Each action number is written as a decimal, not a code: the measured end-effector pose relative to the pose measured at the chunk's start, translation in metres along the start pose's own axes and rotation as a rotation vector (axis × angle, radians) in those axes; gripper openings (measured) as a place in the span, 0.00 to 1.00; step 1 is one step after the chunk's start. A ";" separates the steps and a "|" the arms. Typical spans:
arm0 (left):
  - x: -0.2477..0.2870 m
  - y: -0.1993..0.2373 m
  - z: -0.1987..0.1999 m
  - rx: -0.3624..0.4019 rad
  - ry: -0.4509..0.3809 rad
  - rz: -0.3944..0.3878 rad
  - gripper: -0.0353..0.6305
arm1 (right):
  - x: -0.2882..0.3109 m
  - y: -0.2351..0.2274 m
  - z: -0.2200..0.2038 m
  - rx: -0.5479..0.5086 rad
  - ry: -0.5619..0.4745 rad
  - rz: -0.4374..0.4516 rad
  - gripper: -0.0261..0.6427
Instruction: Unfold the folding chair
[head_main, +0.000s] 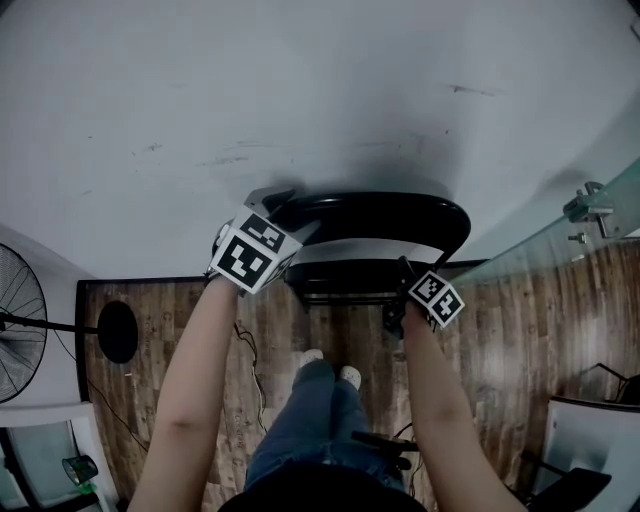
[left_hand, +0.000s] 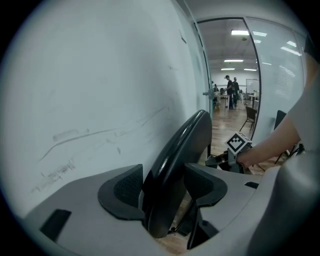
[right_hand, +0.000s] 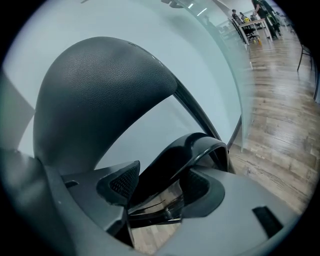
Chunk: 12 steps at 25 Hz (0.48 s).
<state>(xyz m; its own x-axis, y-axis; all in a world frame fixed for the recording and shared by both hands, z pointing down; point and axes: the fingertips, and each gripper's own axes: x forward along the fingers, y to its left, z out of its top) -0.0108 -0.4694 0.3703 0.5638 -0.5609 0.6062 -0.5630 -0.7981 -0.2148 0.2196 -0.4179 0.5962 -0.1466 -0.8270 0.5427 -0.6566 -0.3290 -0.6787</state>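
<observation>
I'm starting the opening step: the folding chair (head_main: 380, 215) is standing folded against the wall (head_main: 300, 100), left tongs (left_hand: 162, 187) clamping its backrest (left_hand: 185, 140), right tongs (right_hand: 157, 185) clamping the seat (right_hand: 200, 150) edge. Next, I judge, I'm swinging the seat down and away.

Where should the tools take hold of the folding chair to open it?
Left tool on the top rim of the backrest, coming from above; right tool on the rim of the seat, from the person's side. Both rims look thin and curved and stand clear of the wall, so the jaws can likely straddle them.
</observation>
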 end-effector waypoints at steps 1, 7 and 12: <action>0.001 0.000 0.000 -0.003 0.009 -0.001 0.43 | -0.001 0.000 -0.001 0.001 0.001 0.003 0.42; 0.000 0.000 -0.002 -0.019 0.044 -0.002 0.42 | -0.012 -0.003 -0.008 -0.001 -0.001 0.027 0.42; 0.000 0.000 -0.002 -0.048 0.023 0.019 0.43 | -0.017 -0.004 -0.010 -0.009 -0.011 0.051 0.42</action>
<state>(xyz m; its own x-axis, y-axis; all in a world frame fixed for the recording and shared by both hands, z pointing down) -0.0122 -0.4692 0.3716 0.5394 -0.5699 0.6199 -0.6018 -0.7758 -0.1897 0.2176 -0.3984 0.5946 -0.1719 -0.8478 0.5017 -0.6549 -0.2821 -0.7011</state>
